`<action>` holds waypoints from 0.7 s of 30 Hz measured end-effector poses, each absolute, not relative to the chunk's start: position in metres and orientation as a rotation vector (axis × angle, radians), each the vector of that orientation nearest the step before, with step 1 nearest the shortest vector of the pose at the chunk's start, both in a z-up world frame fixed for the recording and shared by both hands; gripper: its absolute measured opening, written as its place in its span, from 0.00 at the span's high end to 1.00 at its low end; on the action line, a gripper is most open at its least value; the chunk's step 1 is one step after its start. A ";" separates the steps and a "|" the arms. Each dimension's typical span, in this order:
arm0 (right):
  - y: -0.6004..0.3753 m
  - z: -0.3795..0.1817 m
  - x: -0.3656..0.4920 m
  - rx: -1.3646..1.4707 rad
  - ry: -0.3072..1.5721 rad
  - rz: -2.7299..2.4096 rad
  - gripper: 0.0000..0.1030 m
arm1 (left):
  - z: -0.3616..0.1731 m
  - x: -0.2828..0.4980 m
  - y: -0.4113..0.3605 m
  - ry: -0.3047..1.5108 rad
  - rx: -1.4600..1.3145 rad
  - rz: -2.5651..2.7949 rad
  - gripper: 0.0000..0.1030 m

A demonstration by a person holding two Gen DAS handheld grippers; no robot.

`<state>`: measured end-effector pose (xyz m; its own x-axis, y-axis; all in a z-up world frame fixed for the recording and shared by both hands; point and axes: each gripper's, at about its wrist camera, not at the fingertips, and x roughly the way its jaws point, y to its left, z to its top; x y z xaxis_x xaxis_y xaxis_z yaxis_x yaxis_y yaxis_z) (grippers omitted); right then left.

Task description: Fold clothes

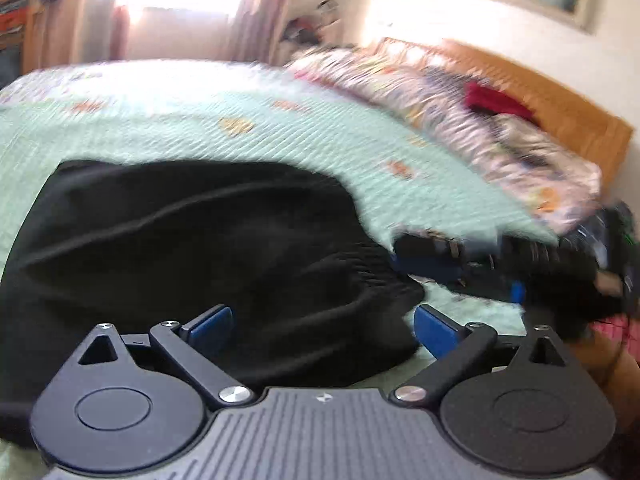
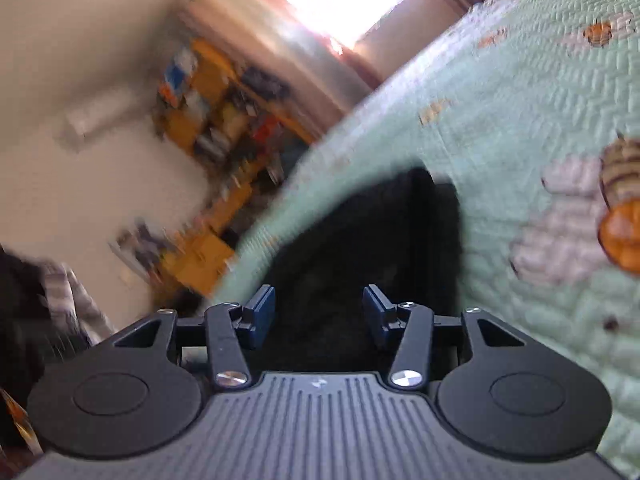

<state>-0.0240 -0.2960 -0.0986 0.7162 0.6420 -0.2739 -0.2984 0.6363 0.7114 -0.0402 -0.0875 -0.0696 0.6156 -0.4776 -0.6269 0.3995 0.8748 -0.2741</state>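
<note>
A black garment lies spread on the green quilt. The left gripper hangs over its near edge, jaws wide and empty. The right gripper, jaws half apart, hovers over the garment's corner, gripping nothing.

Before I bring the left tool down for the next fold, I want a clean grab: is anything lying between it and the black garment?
Nothing visible does. The left tool hangs open right over the crumpled black fabric garment on the mint-green quilted bedspread. The right tool shows blurred beyond the garment's right edge, not across the path.
</note>
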 end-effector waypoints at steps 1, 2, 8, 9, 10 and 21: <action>-0.295 -0.103 -0.028 0.651 0.528 0.564 0.56 | -0.078 -0.037 -0.087 0.786 -0.123 -0.494 0.08; -0.295 -0.107 -0.032 0.618 0.511 0.560 0.61 | -0.083 -0.038 -0.087 0.781 -0.122 -0.492 0.07; -0.302 -0.103 -0.038 0.624 0.531 0.520 0.59 | -0.078 -0.041 -0.093 0.771 -0.069 -0.496 0.06; -0.303 -0.101 -0.040 0.626 0.536 0.508 0.59 | -0.076 -0.044 -0.093 0.769 -0.079 -0.500 0.06; -0.304 -0.100 -0.042 0.629 0.539 0.499 0.59 | -0.074 -0.046 -0.092 0.763 -0.087 -0.509 0.07; -0.299 -0.122 -0.057 0.583 0.640 0.460 0.45 | -0.085 -0.050 -0.100 0.769 0.010 -0.537 0.02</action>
